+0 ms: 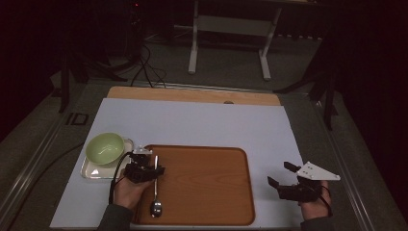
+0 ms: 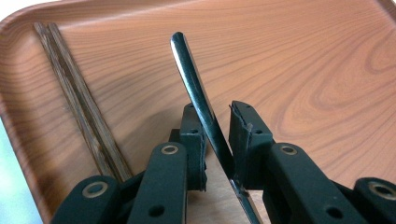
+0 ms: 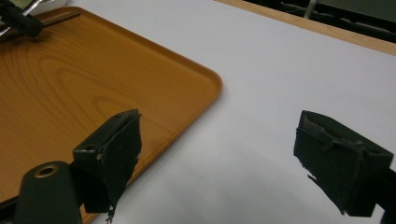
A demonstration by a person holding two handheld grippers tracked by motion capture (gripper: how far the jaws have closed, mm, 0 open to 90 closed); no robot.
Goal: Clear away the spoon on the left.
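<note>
**Spoon pinched by the handle, over the left edge of the tray**

The left gripper (image 1: 144, 169) had its jaws closed on the spoon (image 1: 156, 190) around mid-handle, over the near-left part of the wooden tray (image 1: 211, 192), bowl end pointing back toward the person. My guess was stiff polished metal, light but slippery, so the flat of the handle looked like the right place to grab. The right gripper (image 1: 285, 174) sat with its jaws spread wide and empty over the white mat (image 1: 192, 120), right of the tray.

The left gripper view showed a pair of dark chopsticks (image 2: 81, 105) lying along the tray rim (I couldn't make them out from above). The high view added a green bowl (image 1: 105, 147) on a small white dish (image 1: 94, 171).
</note>
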